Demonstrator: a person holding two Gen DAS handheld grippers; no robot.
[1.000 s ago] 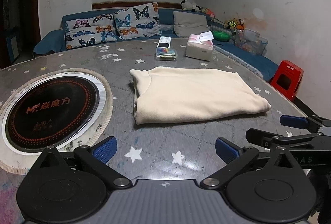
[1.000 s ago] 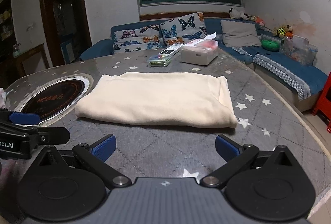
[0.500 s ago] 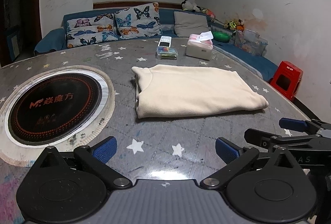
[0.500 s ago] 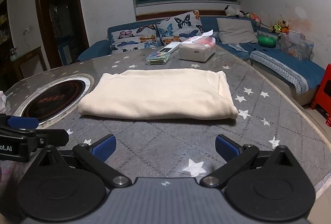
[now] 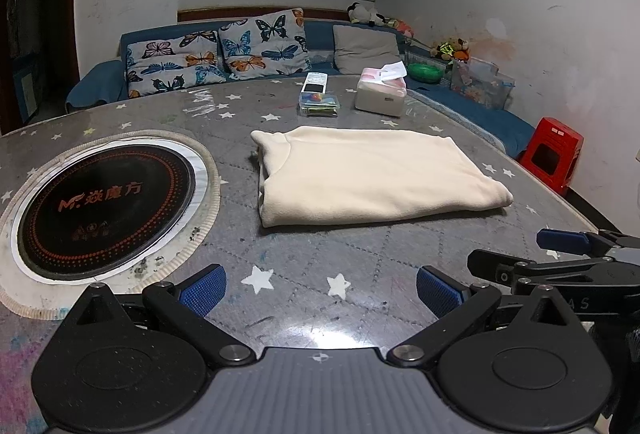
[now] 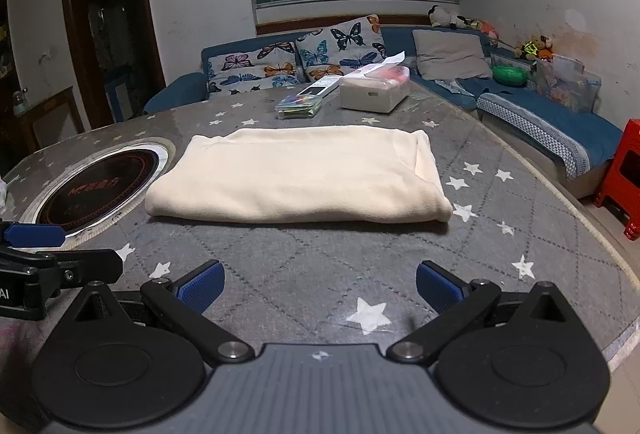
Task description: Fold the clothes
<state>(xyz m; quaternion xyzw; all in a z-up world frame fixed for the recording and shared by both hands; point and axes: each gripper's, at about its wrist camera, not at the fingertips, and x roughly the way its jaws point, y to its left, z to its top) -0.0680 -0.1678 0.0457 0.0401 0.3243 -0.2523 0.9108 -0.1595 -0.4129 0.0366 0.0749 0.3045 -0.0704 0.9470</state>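
The cream garment (image 5: pixel 372 175) lies folded into a neat rectangle on the star-patterned table (image 5: pixel 360 274), ahead of both grippers and well apart from them. The left gripper (image 5: pixel 320 288) and the right gripper (image 6: pixel 320 286) both hang spread wide with nothing between their fingers, low over the table's near edge.

The fold looks finished or close to it. If another fold is wanted, each gripper should take a near corner through all layers, lift evenly, and lay it flat without dragging.

The left view shows the collar end (image 5: pixel 272 145) beside the round cooktop (image 5: pixel 104 193). The right view shows the layered side edge (image 6: pixel 428 169) and a doorway (image 6: pixel 112 45).
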